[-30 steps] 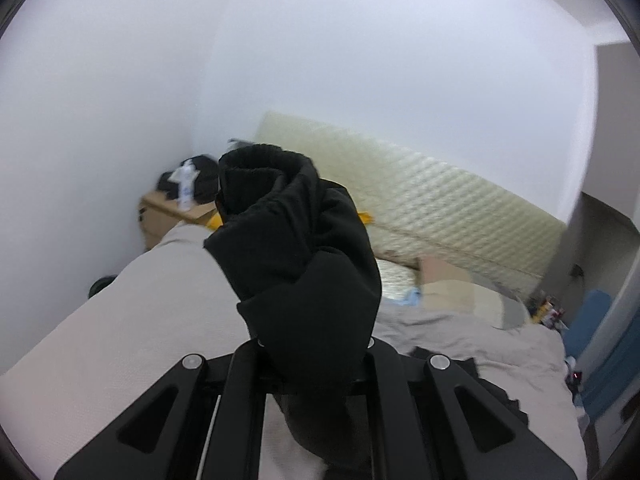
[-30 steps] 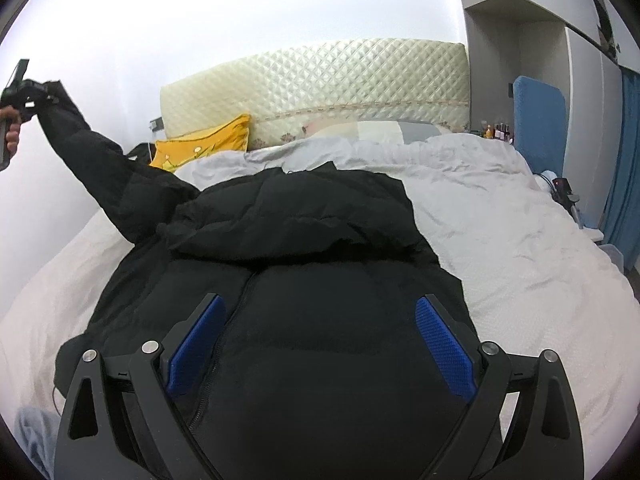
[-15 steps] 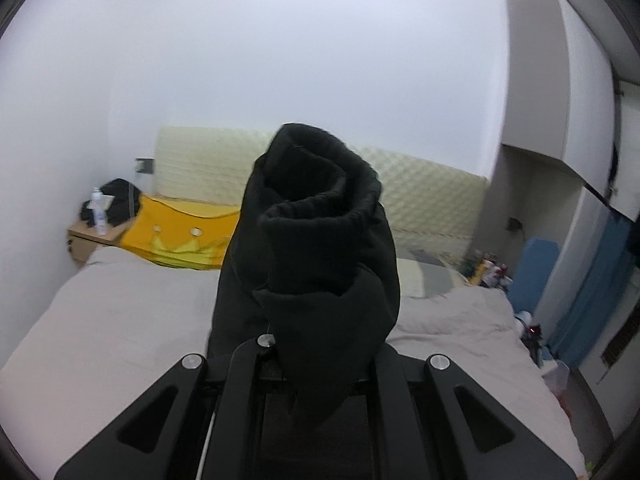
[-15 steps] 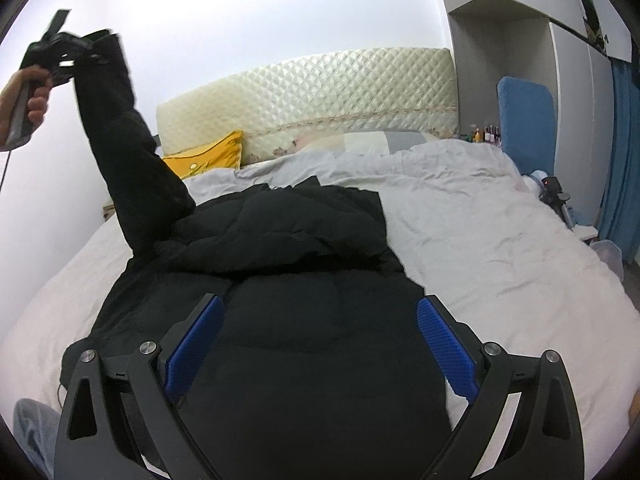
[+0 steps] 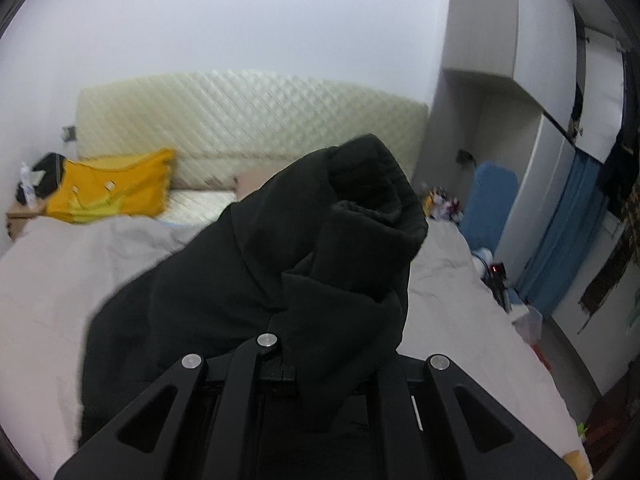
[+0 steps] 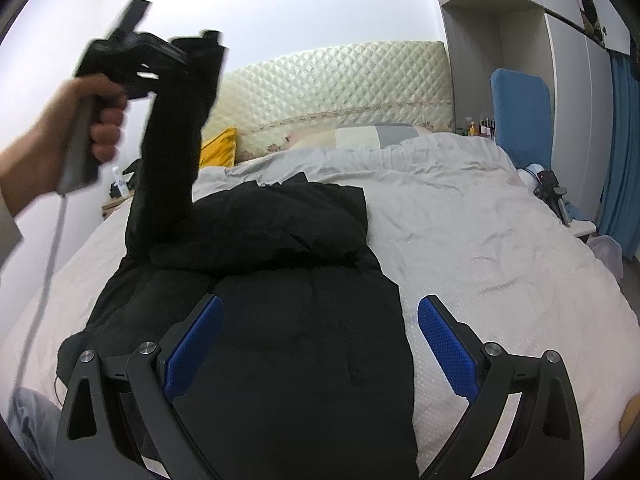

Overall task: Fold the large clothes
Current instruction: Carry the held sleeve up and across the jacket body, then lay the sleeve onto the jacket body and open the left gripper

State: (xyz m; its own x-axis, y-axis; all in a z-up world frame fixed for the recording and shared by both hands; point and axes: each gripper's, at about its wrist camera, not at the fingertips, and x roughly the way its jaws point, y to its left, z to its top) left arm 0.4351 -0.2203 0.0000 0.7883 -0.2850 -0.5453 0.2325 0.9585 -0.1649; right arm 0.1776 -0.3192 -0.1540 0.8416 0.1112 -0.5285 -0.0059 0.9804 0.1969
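Note:
A black puffer jacket (image 6: 280, 320) lies spread on the bed. Its left sleeve (image 6: 172, 160) is lifted upright. My left gripper (image 6: 188, 52) is shut on the sleeve's cuff, high above the jacket's left shoulder. In the left wrist view the cuff (image 5: 360, 216) bulges out of the shut jaws and hides the fingertips. My right gripper (image 6: 318, 340) is open and empty, hovering low over the jacket's lower body; its blue pads (image 6: 444, 344) stand wide apart.
The bed's grey duvet (image 6: 480, 240) spreads to the right of the jacket. A yellow pillow (image 5: 112, 188) and a quilted cream headboard (image 6: 340, 92) are at the far end. A bedside table (image 6: 116, 200) stands at the left, a wardrobe (image 6: 520, 60) and a blue chair (image 6: 520, 120) at the right.
My left gripper has carried the sleeve up and rightward, over the jacket, and its view has swung to the right. The right gripper stays open over the jacket.

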